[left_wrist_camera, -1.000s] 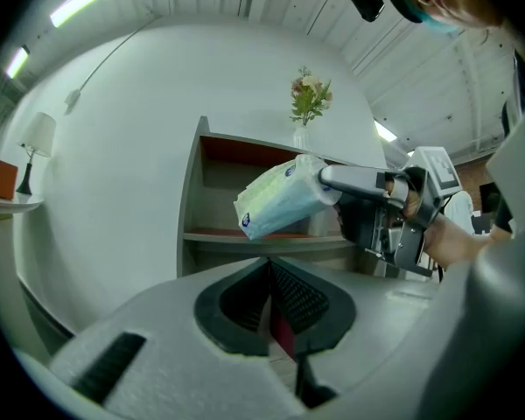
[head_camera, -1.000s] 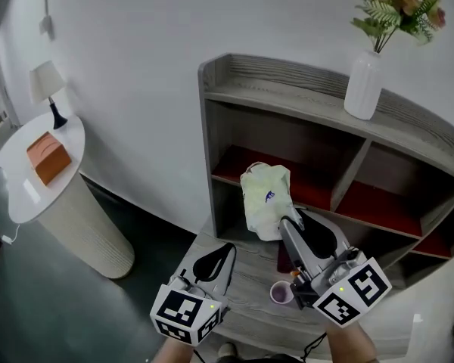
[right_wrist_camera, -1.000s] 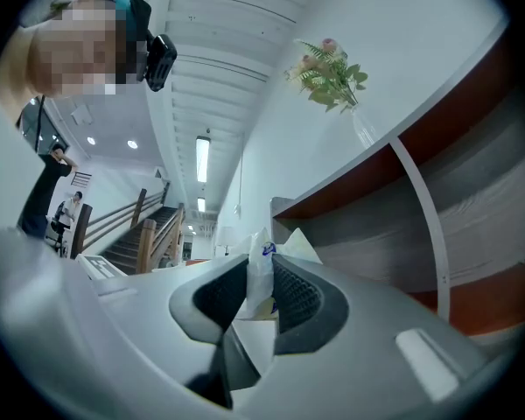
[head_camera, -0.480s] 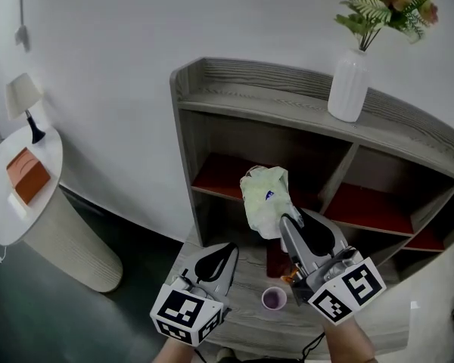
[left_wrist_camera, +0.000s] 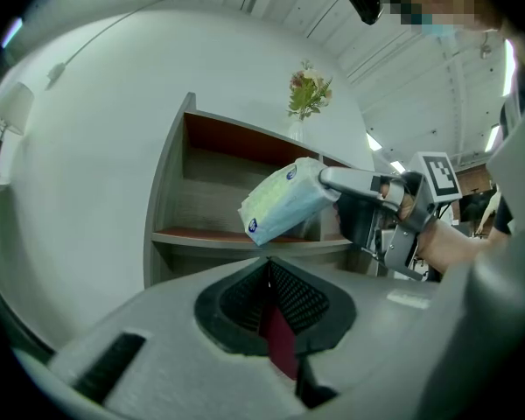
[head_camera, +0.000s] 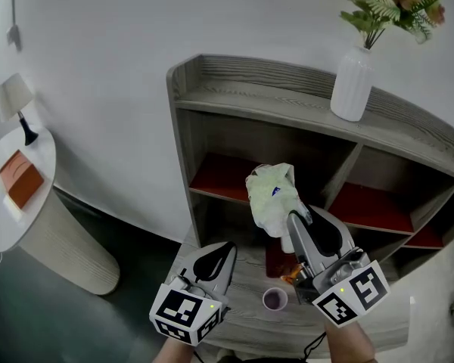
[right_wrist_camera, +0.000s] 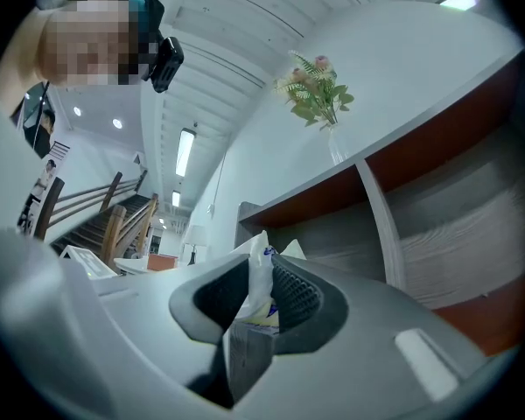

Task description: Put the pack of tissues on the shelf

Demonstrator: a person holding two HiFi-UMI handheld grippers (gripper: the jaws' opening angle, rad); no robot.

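The left tool [head_camera: 224,249] is hanging low, jaws pressed together on nothing. Further right, the right tool [head_camera: 293,224] is closing its jaws on the pack of tissues [head_camera: 271,199], holding it raised before the shelf's [head_camera: 272,97] middle level.

The left tongs [head_camera: 224,249] are held low at the near left, jaws pressed together with nothing gripped, tips aimed far and slightly right. The right tongs [head_camera: 293,219] are held higher and farther out on the right, tilted up and left. Their jaws are closing, with the pack of tissues [head_camera: 273,197] pinched between the pads. The right hand [left_wrist_camera: 446,245] is wrapped round the handle.
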